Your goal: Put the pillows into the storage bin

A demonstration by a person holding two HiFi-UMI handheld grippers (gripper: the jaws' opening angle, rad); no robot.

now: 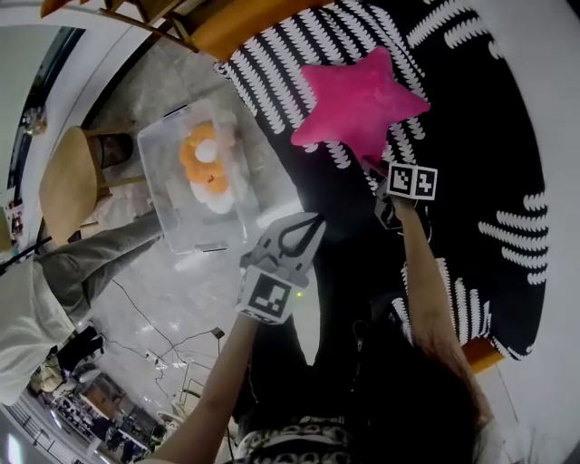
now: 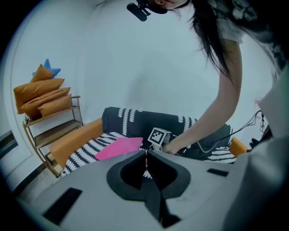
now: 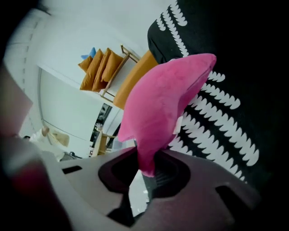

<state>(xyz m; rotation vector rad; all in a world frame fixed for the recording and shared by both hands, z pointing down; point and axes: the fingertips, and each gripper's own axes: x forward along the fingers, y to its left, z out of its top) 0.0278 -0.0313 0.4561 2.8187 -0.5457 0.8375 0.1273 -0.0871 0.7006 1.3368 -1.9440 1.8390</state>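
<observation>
Now our right claw [image 3: 146, 169] pinches one point of the pink star pillow [image 1: 353, 95], holding it above the sofa [image 1: 471, 136], ready for the bin [image 1: 168, 213]; our left claw [image 2: 146, 155] stays out of it, clenched and empty.

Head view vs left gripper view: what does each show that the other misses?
Head view only: the clear bin on the floor with an orange-and-white pillow inside, and a stool beside it.
Left gripper view only: the person's head camera and a blue star at far left.
Both: the pink pillow, the patterned sofa, and the right hand-held gripper at the pillow.
</observation>
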